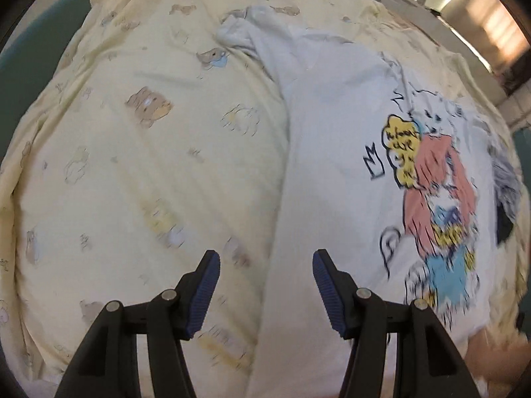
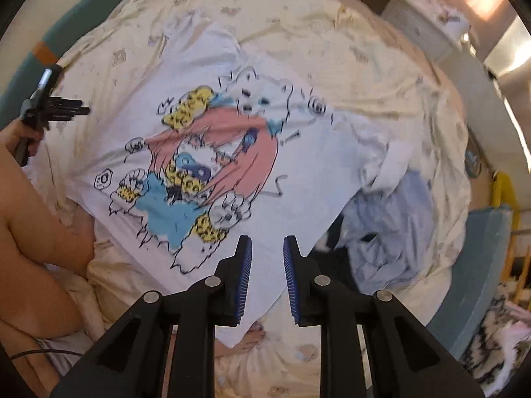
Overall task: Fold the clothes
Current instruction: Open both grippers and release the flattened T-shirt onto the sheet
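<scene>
Bedding: a yellow bear-print duvet (image 1: pixel 139 139) covers the bed, open at left. Left gripper (image 1: pixel 265 285) hangs over the T-shirt's left edge, jaws parted wide, holding nothing. The white printed T-shirt (image 2: pixel 232 106) lies spread flat, centre. Right gripper (image 2: pixel 267 275) hovers above its lower hem, jaws narrowly parted, empty. Risk: the blue garment pile (image 2: pixel 391 225) touching the shirt's right side may snag during folding.

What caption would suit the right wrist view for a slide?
Right gripper, jaws apart and empty, above a white cartoon-print T-shirt spread on a pale yellow bedsheet.
</scene>
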`<state>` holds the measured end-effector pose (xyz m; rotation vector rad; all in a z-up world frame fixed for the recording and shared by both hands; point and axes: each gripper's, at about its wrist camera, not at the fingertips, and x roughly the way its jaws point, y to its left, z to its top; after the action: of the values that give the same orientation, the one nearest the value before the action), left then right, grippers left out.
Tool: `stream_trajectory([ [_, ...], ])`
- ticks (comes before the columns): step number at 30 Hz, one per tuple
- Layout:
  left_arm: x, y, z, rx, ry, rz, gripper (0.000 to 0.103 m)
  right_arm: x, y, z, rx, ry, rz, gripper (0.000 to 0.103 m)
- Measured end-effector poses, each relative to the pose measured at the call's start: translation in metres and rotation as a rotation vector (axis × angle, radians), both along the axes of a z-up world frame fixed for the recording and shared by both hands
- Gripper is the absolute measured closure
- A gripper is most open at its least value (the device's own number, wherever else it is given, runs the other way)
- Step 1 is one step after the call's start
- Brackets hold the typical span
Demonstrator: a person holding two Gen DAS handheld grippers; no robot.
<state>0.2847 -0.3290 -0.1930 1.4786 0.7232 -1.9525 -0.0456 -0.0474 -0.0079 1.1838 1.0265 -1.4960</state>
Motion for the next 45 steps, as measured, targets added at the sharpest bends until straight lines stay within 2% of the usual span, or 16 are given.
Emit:
stream_trajectory([
  [2,-0.026,0.004,-0.005,-0.020,-0.061,-0.014,0.044,-0.002,-0.005,0.014,-0.039,0.010,-0.014,0.081],
  [5,-0.055,0.007,0.010,-0.035,-0.131,-0.063,0.044,-0.009,-0.017,0.028,-0.123,-0.053,-0.053,0.081],
  [7,-0.065,0.010,0.028,-0.065,-0.087,-0.081,0.044,-0.004,-0.024,0.030,-0.126,-0.033,-0.032,0.081],
  [10,-0.078,0.016,0.036,-0.102,-0.067,-0.104,0.044,0.002,-0.033,0.033,-0.131,-0.020,-0.007,0.081],
  [15,-0.085,0.016,0.025,-0.114,-0.123,-0.078,0.044,0.014,-0.018,0.034,-0.112,0.028,0.026,0.081],
  [19,-0.081,0.019,0.027,-0.142,-0.143,-0.078,0.044,-0.002,0.003,0.040,-0.138,0.020,-0.054,0.081],
  [23,-0.075,0.025,0.043,-0.134,-0.096,-0.079,0.044,-0.010,0.009,0.041,-0.174,-0.036,-0.094,0.081],
  [27,-0.072,0.032,0.054,-0.147,-0.053,-0.098,0.044,-0.001,0.000,0.037,-0.153,-0.002,-0.056,0.081],
  [32,-0.080,0.038,0.047,-0.137,-0.053,-0.127,0.044,0.007,0.002,0.029,-0.113,0.025,-0.015,0.081],
  [39,-0.106,0.044,0.032,-0.142,-0.042,-0.175,0.044,-0.001,0.014,0.012,-0.041,0.056,-0.031,0.081],
  [45,-0.123,0.054,0.031,-0.140,-0.041,-0.215,0.044,-0.005,0.014,0.014,-0.041,0.066,-0.043,0.081],
])
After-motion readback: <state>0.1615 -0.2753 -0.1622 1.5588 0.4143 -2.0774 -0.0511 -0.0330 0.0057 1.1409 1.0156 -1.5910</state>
